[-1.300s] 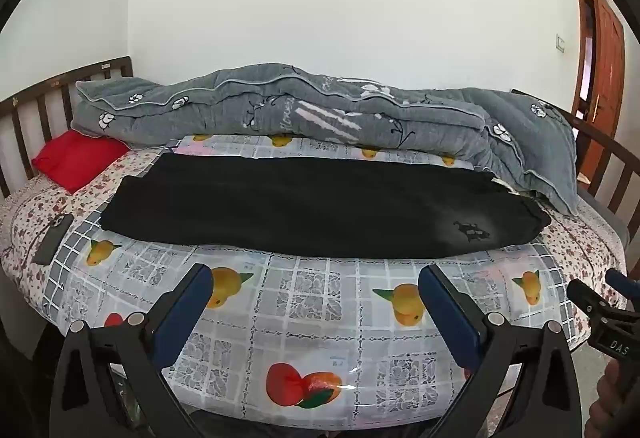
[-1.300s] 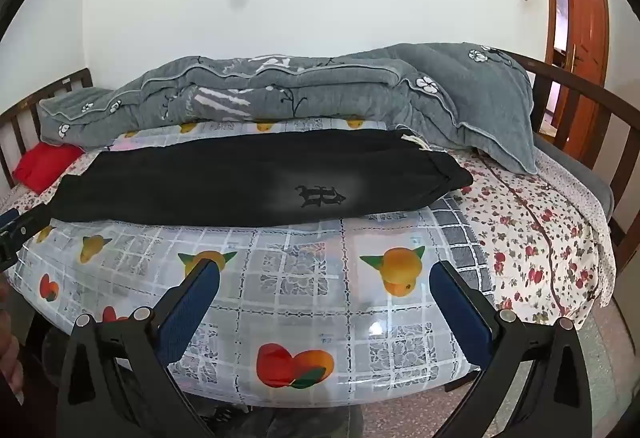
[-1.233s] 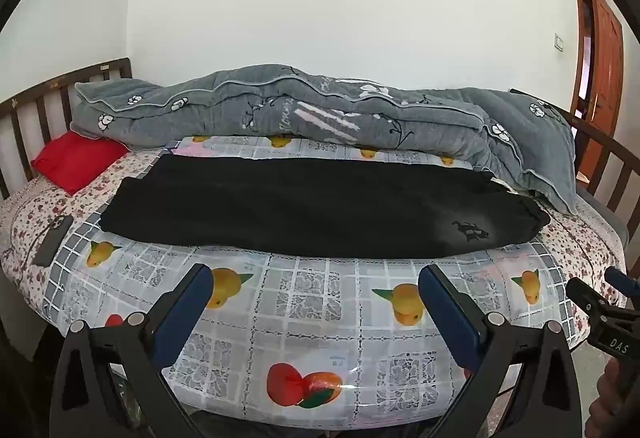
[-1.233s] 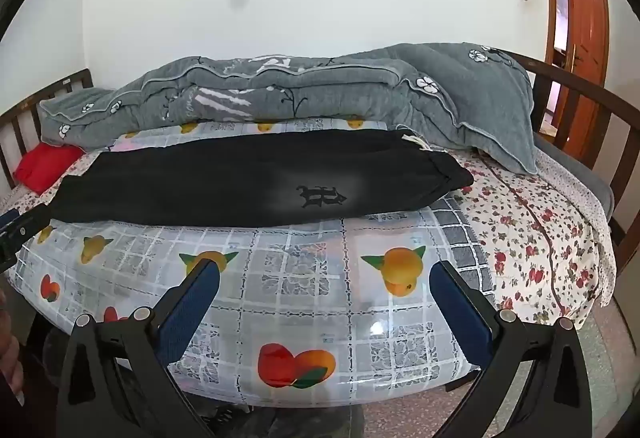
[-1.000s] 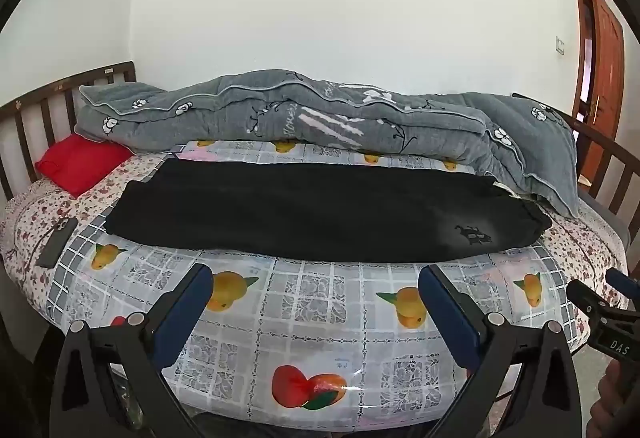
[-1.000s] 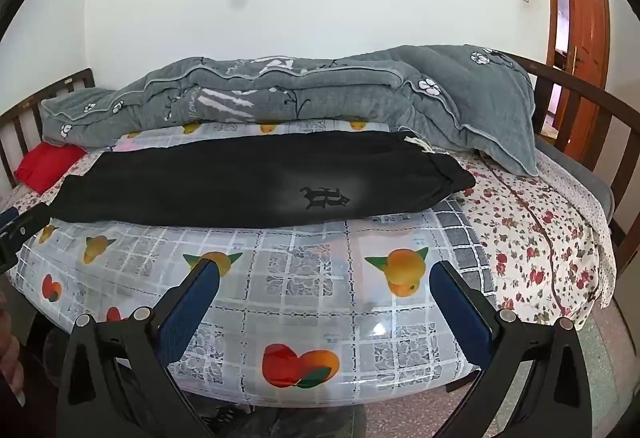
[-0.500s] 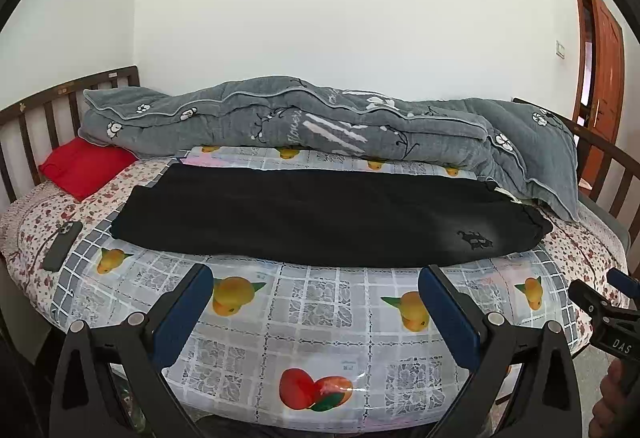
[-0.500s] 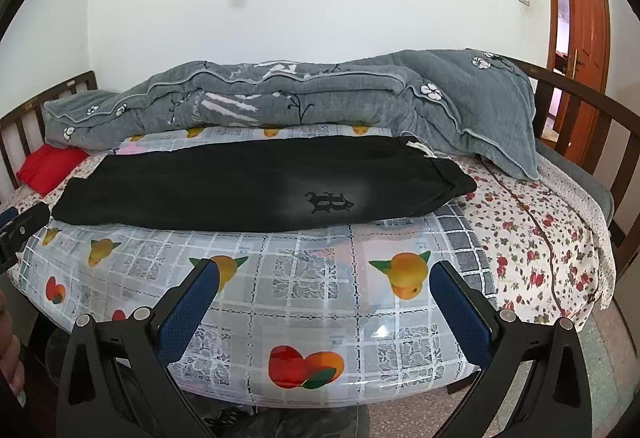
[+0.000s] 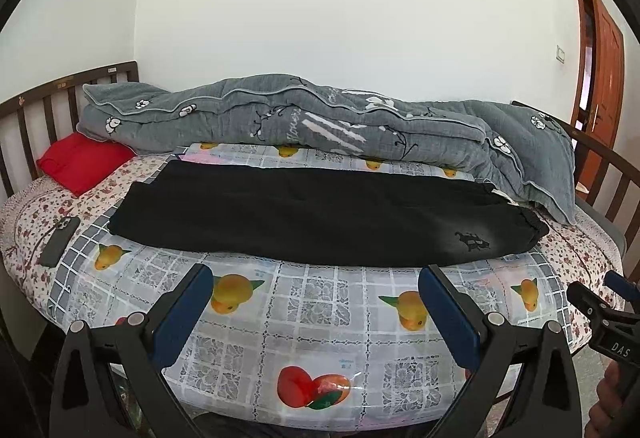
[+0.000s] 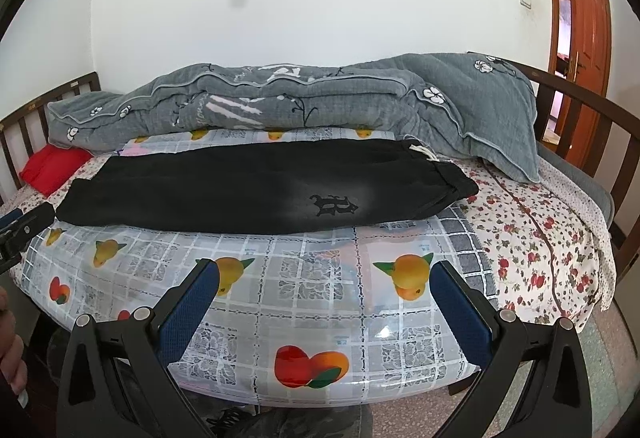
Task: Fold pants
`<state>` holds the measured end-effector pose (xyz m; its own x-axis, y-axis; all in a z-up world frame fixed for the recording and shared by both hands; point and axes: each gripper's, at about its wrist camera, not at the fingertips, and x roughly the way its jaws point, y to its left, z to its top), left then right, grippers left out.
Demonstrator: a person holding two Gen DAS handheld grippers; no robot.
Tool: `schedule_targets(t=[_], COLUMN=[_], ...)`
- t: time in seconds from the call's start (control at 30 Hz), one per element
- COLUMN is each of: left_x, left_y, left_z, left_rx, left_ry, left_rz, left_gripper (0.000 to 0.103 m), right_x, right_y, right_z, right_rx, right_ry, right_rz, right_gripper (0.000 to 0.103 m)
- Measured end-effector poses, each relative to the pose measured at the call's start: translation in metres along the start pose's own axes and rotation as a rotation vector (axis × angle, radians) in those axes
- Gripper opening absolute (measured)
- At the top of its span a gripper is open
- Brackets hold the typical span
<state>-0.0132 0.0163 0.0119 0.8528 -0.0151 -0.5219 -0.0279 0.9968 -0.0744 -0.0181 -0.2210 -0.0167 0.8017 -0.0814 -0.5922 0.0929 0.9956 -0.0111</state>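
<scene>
Left wrist view: the left hand-held gripper (image 9: 316, 292) hangs open and empty at the lower frame, short of the bed (image 9: 328, 322). The black pants (image 9: 320, 218) lie across mid-frame, seemingly doubled leg over leg.

Right wrist view: the right hand-held gripper (image 10: 326, 288) likewise gapes empty below the pants (image 10: 256, 186). Crosswise folds remain, I judge.

Both views bright, even daylight, source not visible; shadows soft. Strong fisheye bowing, black vignette at corners. Focus sharp throughout, no motion blur. Specular glare on glossy fruit-print cover (image 10: 384, 330) between and just ahead of fingers. Dark smudge on wall (image 10: 239, 0) high above left finger, right wrist view only
</scene>
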Motion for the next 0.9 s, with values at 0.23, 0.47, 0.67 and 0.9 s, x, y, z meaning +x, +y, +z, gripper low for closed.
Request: schedule_targets(t=[0.23,0.47,0.67,0.9], left_x=[0.0008,0.0003,-0.0009,-0.0021], left_y=[0.0001,0.0006,0.0001,-0.0002], left_z=[-0.0019,-0.0018,-0.0019,-0.0016], left_rx=[-0.006,-0.008,-0.007,-0.007], left_ry=[0.006,0.008,0.006,0.004], left_rz=[-0.005,-0.010,-0.014,-0.017], left_gripper=[0.103,0.103,0.103,0.103], right_x=[-0.0014,-0.0036,-0.0055,-0.0081], right_y=[0.0003,0.0017,0.0036,0.0041], right_z=[0.0004,0.0010,0.0019,0.0023], right_rx=[-0.001,-0.003,-0.004,-0.002], right_ry=[-0.001,-0.004,-0.008,-0.012], right_rz=[0.000,0.002,0.003,0.003], right_gripper=[0.103,0.103,0.103,0.103])
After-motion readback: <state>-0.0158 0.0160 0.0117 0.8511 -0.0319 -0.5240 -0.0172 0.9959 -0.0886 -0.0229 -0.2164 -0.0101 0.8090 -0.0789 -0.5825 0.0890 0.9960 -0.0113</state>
